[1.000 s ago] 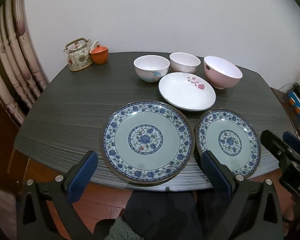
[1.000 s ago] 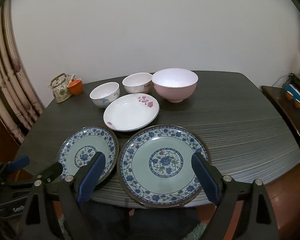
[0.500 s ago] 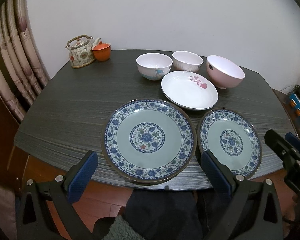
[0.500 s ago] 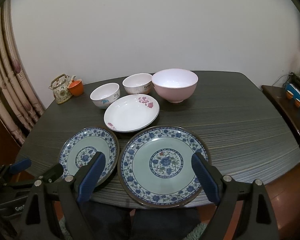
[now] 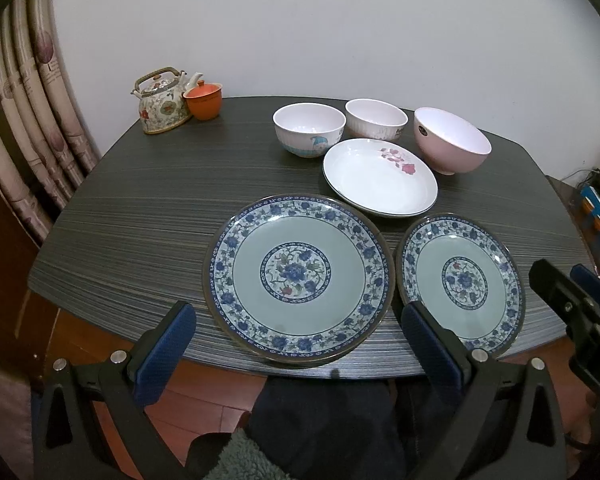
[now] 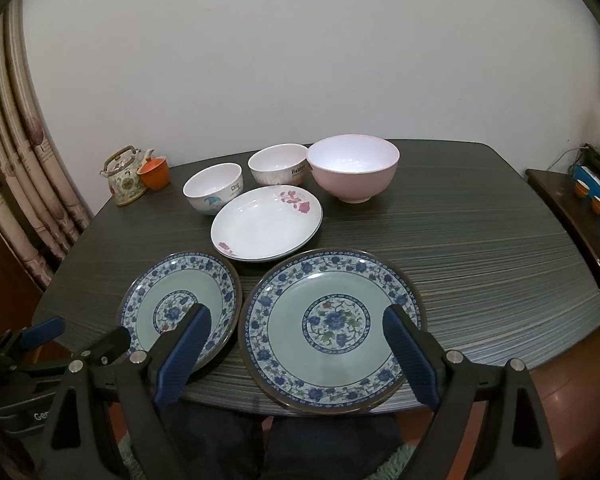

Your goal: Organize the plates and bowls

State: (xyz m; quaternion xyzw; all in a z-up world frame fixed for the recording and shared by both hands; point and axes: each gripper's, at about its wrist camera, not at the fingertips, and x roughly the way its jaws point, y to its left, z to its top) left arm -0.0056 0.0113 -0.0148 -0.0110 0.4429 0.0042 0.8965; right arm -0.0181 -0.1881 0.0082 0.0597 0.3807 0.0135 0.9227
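A large blue-patterned plate (image 5: 298,278) and a smaller matching plate (image 5: 460,280) lie at the table's near edge. Behind them is a white plate with pink flowers (image 5: 380,178), then two small white bowls (image 5: 309,129) (image 5: 376,118) and a pink bowl (image 5: 452,144). My left gripper (image 5: 300,344) is open and empty, just short of the large plate. My right gripper (image 6: 298,344) is open and empty, over the near edge of the large plate (image 6: 332,328); the small plate (image 6: 180,304) is to its left.
A floral teapot (image 5: 162,102) and an orange lidded cup (image 5: 204,100) stand at the table's far left corner. Curtains (image 5: 24,120) hang at the left. A low side cabinet (image 6: 580,208) with small cups stands at the right. The dark wooden table (image 5: 140,200) fills the view.
The left gripper has risen and drawn back slightly, so the dishes sit lower in its view. The right gripper has barely moved. Both stay open.
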